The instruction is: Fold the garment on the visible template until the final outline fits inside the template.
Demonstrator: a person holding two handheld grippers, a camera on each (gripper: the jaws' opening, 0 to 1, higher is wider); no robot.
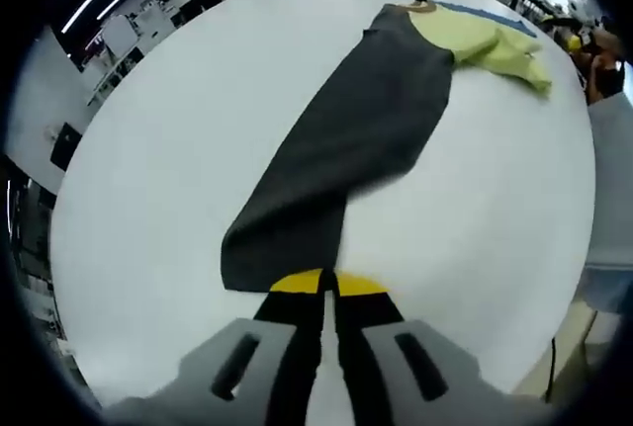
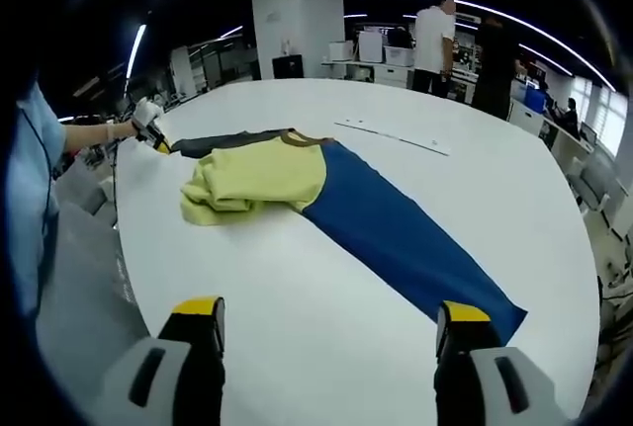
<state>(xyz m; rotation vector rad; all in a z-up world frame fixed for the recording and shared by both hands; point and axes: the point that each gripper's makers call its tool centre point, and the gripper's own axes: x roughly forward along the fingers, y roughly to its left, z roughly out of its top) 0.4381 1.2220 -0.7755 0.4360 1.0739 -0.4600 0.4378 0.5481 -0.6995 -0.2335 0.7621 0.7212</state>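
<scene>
Two grippers: left gripper (image 1: 328,286) pinches grey sleeve (image 1: 346,149) end, right gripper (image 2: 329,322) gapes empty near blue sleeve (image 2: 406,228). Best fold each sleeve flat across yellow body (image 2: 262,181).

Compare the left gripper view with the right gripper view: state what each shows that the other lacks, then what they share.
Left gripper view: the left gripper, jaws shut on the end of the grey sleeve, which stretches away along its full length.
Right gripper view: the right gripper, jaws open, with the cuff of the blue sleeve beside one jaw; a white pillar; two people standing beyond the table.
Both: the bunched yellow body, both sleeves and the round white table.
</scene>
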